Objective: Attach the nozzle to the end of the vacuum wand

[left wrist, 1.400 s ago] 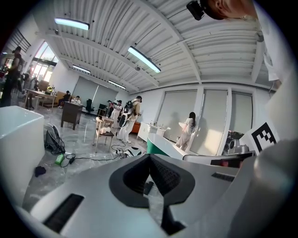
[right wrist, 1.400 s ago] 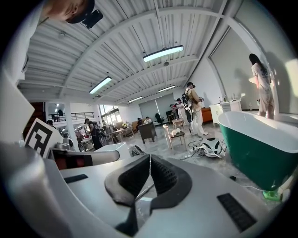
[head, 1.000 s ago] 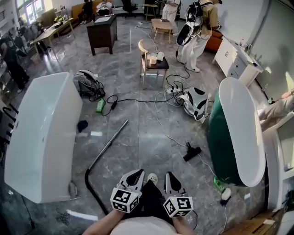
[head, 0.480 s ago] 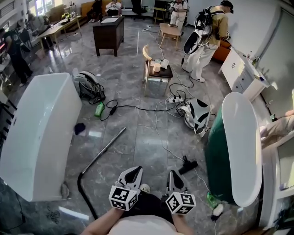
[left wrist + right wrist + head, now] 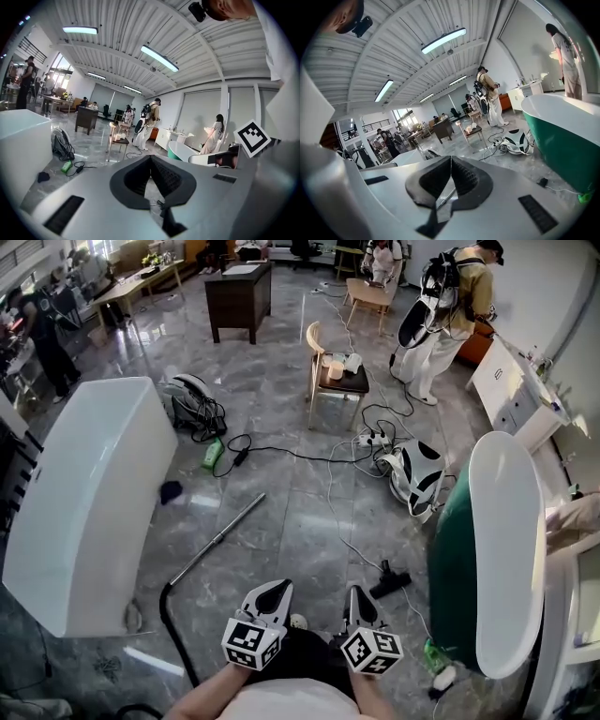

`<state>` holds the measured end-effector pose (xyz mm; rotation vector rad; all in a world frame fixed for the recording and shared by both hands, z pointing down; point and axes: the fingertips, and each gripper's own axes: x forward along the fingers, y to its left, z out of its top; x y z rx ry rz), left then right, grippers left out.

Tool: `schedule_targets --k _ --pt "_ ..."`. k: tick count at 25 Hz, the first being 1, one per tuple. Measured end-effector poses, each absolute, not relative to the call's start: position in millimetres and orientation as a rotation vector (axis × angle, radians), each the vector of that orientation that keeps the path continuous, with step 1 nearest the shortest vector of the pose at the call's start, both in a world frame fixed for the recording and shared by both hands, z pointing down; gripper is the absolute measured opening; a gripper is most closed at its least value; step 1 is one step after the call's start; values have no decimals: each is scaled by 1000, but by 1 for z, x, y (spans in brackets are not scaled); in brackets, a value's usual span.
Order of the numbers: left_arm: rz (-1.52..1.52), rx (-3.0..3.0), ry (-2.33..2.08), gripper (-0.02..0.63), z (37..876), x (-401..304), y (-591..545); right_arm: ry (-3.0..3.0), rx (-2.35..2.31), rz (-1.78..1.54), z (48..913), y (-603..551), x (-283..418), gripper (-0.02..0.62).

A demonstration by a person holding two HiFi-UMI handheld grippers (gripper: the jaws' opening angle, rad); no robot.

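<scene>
Two things changed over the last sec, both small. The floor has slid down the head view as the person steps fwd. The nozzle [image 5: 389, 579] now lies just beside the right gripper [image 5: 358, 600], up and to its right, where before it sat well ahead. The left gripper [image 5: 272, 592] and the right one came along w/ the body, side by side low in frame, tips out over the grey tile floor [image 5: 300, 521]. No change in the claws: both are pinched fully together w/ nothing btwn them, same as a sec ago, and each gripper view shows the black pads meeting w/ only floor beyond. The wand [image 5: 217, 538] lies flat on the tile on a diagonal, free metal end up-right, its black hose [image 5: 164, 615] bending off at lower left near the white tub [image 5: 84, 502]. It sits left of the left gripper and apart from it. Nozzle and wand are well apart, w/ both grippers roughly btwn them, and the green tub [image 5: 452, 559] stands just right of the nozzle. For the task this is approach only: nothing picked up, attach not begun. Prob next is to open the right claw for the nozzle and the left for the wand's free end, but that's a guess.
</scene>
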<state>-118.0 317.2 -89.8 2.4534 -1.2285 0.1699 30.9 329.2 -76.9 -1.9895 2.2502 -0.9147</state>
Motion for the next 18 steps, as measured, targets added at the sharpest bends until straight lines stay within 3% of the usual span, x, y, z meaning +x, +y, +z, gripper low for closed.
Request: schedule_targets --k 18 --pt "219 2456 -1121 9 -74 -79 214 2197 -2056 -992 -59 241 61 15"
